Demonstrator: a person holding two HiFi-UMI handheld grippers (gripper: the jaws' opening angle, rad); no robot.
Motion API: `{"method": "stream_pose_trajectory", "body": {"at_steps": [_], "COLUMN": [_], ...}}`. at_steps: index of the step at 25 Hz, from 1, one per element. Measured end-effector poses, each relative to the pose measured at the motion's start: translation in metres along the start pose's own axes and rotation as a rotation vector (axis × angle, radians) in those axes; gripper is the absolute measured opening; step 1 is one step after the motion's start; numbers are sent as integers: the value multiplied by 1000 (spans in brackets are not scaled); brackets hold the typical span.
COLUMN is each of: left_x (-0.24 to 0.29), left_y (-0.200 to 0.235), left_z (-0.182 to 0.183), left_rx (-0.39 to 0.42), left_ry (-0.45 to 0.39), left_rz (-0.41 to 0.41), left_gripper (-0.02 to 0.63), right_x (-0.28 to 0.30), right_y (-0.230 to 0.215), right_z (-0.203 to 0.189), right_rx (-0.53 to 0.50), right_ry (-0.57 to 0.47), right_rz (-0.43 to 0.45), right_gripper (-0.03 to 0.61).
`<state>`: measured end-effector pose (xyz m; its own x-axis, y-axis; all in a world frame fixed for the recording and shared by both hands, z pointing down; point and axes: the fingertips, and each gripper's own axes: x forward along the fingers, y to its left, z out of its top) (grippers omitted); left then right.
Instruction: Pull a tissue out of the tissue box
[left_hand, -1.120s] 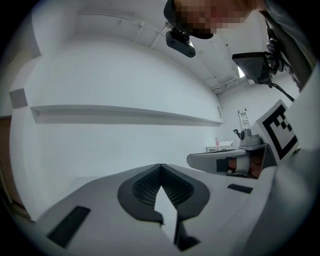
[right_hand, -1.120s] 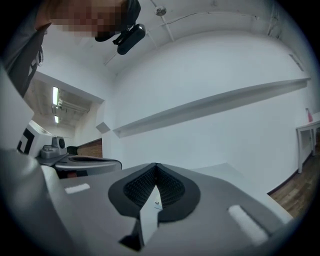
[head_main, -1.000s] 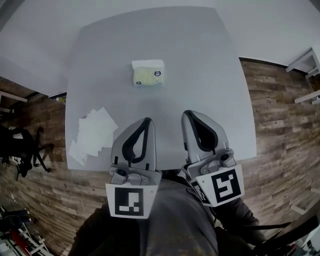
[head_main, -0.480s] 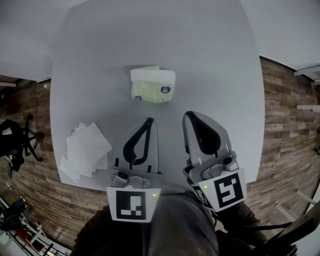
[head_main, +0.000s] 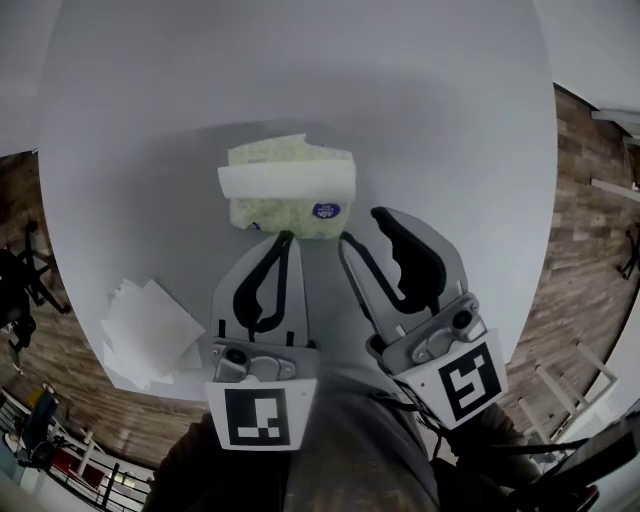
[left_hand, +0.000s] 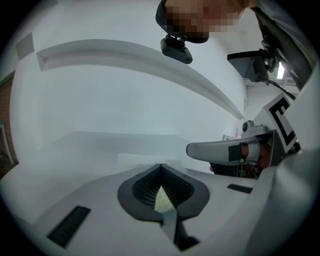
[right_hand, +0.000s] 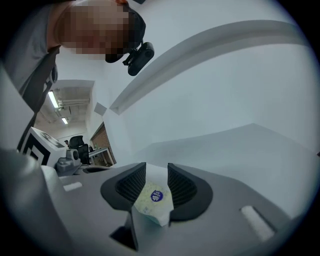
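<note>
Head view, relation: the tissue box (head_main: 290, 205) lay on the counter (head_main: 300, 80) just beyond both claw tips, its long axis running left to right. A white tissue (head_main: 285, 178) lay across its top.
Head view, claws: the left claw (head_main: 283, 240) was pressed together, its tip at the box's near side, contact unclear. The right claw (head_main: 362, 228) stood spread at the near right corner, about equally close.
Head view, rest: loose tissues (head_main: 150, 325) lay at the counter's near left edge.
Left gripper view: the ribbed black pads met at their tips, pinching nothing. A sliver of the pale box showed through the gap behind them.
Right gripper view: the jaws had just been opening. The box, with a round blue mark, showed between them, farther off and not pinched.
Materials: soft pale yellow-green wrapper, thin limp paper, hard grey claw shells, smooth matte counter.
</note>
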<state>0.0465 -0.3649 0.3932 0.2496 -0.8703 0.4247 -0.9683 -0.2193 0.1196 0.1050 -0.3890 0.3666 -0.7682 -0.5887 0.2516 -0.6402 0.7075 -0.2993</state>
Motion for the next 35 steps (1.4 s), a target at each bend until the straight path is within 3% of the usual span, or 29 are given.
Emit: {"method": "stream_pose_trajectory", "body": {"at_steps": [15, 20, 22, 26, 35], "left_x": [27, 31, 32, 35, 42], "left_y": [4, 5, 7, 8, 7], "left_z": [-25, -26, -30, -38, -43], "left_rx": [-50, -59, -64, -73, -82], "left_ry": [43, 47, 52, 59, 76], "left_rz": [-24, -23, -19, -22, -29], "left_gripper": [-2, -2, -2, -2, -2], "right_x": [35, 38, 37, 36, 21], "right_y": [-17, -14, -14, -15, 10], "right_z": [-34, -37, -39, -45, -9], "right_rx": [56, 26, -3, -53, -85], "right_ry": [101, 121, 128, 137, 35], "right_rz": [94, 110, 108, 80, 141], "right_gripper": [150, 147, 124, 18, 5]}}
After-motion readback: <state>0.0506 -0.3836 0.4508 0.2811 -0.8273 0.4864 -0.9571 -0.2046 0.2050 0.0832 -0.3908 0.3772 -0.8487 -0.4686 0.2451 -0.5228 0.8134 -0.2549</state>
